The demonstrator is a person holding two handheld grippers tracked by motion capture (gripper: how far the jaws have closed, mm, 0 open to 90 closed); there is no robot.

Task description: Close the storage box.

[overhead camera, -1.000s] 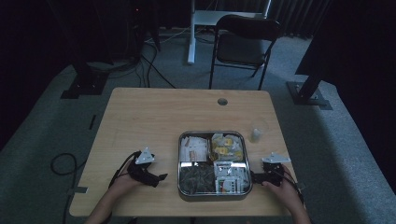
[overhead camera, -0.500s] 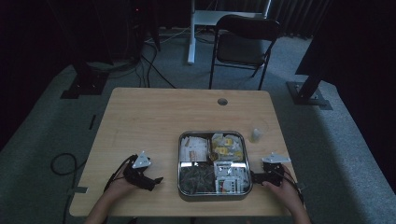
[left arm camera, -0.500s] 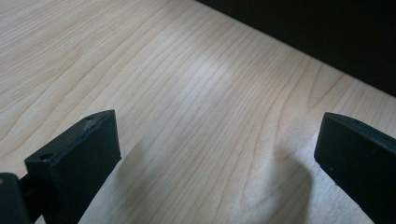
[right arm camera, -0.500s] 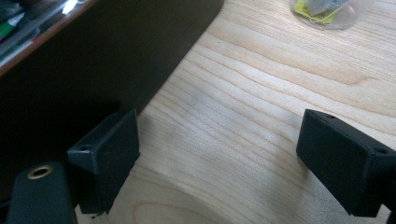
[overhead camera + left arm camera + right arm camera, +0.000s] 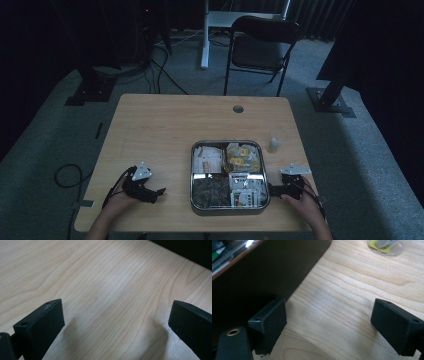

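A square metal tray [image 5: 192,175] with four compartments stands on the near right part of the wooden table [image 5: 165,130]. The far left compartment holds white packets with red print [image 5: 207,158], and the far right one holds yellow packets [image 5: 244,157]. The near left compartment is full of dark packets [image 5: 209,190], and the near right one has white packets with red and green marks [image 5: 246,189].

The right gripper [image 5: 274,189] rests low on the table just beside the right wall of the tray, at its near corner. In the right gripper view its two black jaws are spread wide with only bare wood between them; the left jaw stands very close to the dark tray wall [image 5: 274,272], but I cannot tell if it touches it. A small clear cup [image 5: 274,141] with something yellow inside stands on the table beyond this gripper, near the far right corner of the tray.

The left gripper [image 5: 160,192] lies on the near left part of the table, well apart from the tray, and points to the right toward it. Its jaws are also wide apart and hold nothing; the left gripper view shows plain wood grain [image 5: 110,290] between them. A hand [image 5: 116,205] holds it from the near edge.
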